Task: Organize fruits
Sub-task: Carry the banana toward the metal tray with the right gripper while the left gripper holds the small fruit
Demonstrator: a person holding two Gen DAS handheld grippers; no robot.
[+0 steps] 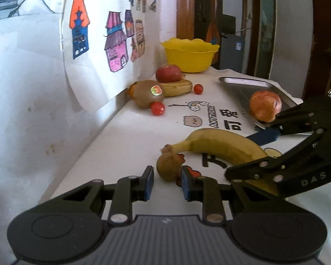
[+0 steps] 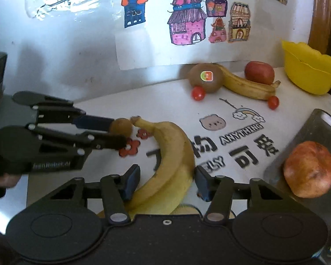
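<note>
We have our left tool (image 2: 119,133) clamped on the small kiwi (image 2: 121,126) at centre left, and our right tool (image 2: 167,182) gaping around the banana (image 2: 172,145), pads clear. Next, probably close and carry toward the tray (image 2: 315,130) at right.

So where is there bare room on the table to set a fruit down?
Bare cloth lies between the near banana and the far cluster by the wall: stickered kiwi, far banana, red apple, cherry tomatoes. The steel tray is bare behind its apple. It is crowded at both tools.
</note>
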